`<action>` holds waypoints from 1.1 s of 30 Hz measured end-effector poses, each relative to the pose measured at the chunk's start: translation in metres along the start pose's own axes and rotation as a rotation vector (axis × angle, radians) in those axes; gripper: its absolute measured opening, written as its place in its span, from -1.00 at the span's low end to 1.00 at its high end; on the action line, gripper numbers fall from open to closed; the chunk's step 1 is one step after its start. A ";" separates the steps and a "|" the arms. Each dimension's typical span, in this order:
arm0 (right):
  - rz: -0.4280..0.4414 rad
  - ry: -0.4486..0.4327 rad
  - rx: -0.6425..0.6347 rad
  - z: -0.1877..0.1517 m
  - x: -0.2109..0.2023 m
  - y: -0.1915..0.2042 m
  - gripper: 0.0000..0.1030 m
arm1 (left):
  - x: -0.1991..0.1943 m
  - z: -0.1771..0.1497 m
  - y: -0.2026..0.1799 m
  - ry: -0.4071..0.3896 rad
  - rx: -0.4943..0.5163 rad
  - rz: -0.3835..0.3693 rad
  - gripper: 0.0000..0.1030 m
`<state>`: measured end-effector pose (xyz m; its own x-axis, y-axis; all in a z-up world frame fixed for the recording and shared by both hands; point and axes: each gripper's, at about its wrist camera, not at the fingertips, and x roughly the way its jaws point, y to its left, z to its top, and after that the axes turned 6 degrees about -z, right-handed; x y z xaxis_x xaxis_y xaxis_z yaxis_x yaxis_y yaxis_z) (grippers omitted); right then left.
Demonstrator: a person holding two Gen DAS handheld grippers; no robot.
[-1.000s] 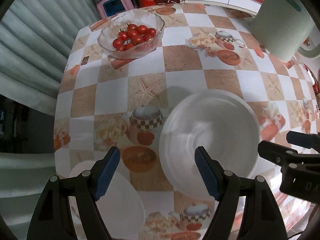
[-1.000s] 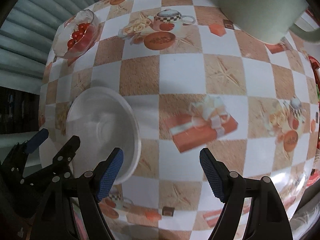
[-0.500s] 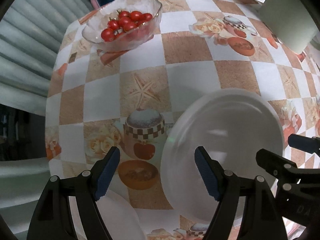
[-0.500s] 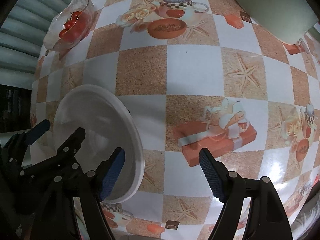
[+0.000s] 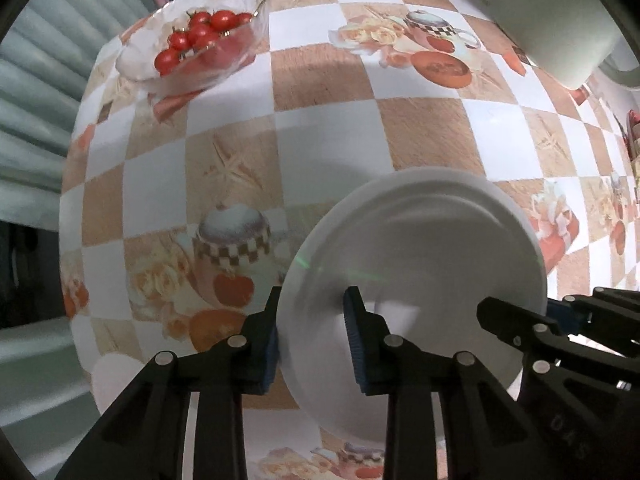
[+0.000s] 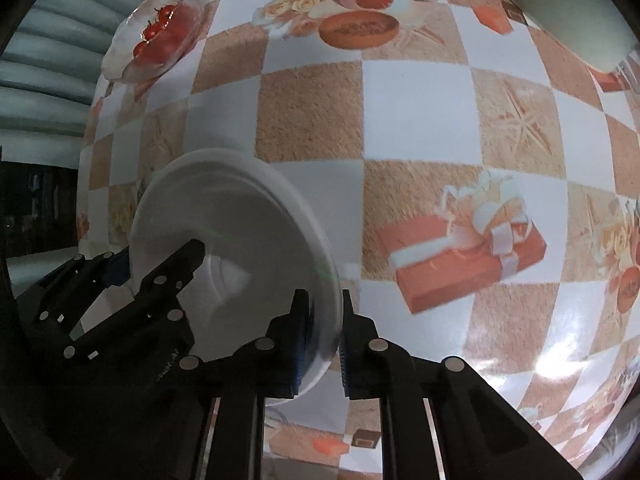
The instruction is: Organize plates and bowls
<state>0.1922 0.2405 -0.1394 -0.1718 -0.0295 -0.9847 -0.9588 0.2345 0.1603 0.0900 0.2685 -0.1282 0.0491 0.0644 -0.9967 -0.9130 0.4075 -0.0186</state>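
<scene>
A white bowl [image 5: 432,264] sits on the checked tablecloth, and both grippers hold it from opposite sides. In the left wrist view my left gripper [image 5: 314,340] points down over the bowl's left rim, jaws closing tight, one blue pad inside and one outside. The right gripper [image 5: 548,306] shows at the bowl's far right edge. In the right wrist view my right gripper [image 6: 324,340] is closing on the bowl's [image 6: 240,240] right rim, pads pressed on both sides, while the left gripper [image 6: 156,258] clamps the opposite rim.
A glass bowl of cherry tomatoes [image 5: 192,40] stands at the back left, near the table edge. A pale green jug [image 5: 560,20] stands at the back right. Part of another white plate [image 5: 116,376] lies at the front left.
Both grippers came down over the white bowl and went from wide open to shut on its opposite rims. The bowl now looks larger and nearer in both views.
</scene>
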 end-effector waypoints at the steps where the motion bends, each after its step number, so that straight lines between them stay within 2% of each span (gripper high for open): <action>1: -0.005 0.003 -0.003 -0.003 0.001 0.000 -0.71 | 0.000 -0.004 -0.002 0.004 0.000 -0.009 -0.44; 11: -0.022 0.039 0.008 -0.066 0.007 -0.022 -0.71 | 0.000 -0.072 -0.049 0.018 0.051 -0.051 -0.46; 18: -0.020 0.061 0.024 -0.108 0.015 -0.027 -0.71 | 0.002 -0.111 -0.066 0.042 0.045 -0.076 -0.46; 21: -0.007 0.057 0.043 -0.117 0.021 -0.030 -0.71 | 0.002 -0.115 -0.071 0.034 0.054 -0.069 -0.46; 26: -0.025 0.043 0.046 -0.107 0.018 -0.027 -0.71 | -0.001 -0.110 -0.075 0.039 0.031 -0.068 -0.46; 29: -0.016 0.024 0.051 -0.107 0.002 -0.044 -0.71 | -0.012 -0.099 -0.071 0.014 0.041 -0.058 -0.46; 33: -0.015 0.008 0.053 -0.112 -0.018 -0.054 -0.71 | -0.031 -0.103 -0.075 -0.007 0.047 -0.052 -0.46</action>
<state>0.2217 0.1193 -0.1227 -0.1597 -0.0408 -0.9863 -0.9480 0.2849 0.1417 0.1152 0.1423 -0.1044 0.0990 0.0480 -0.9939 -0.8893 0.4524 -0.0667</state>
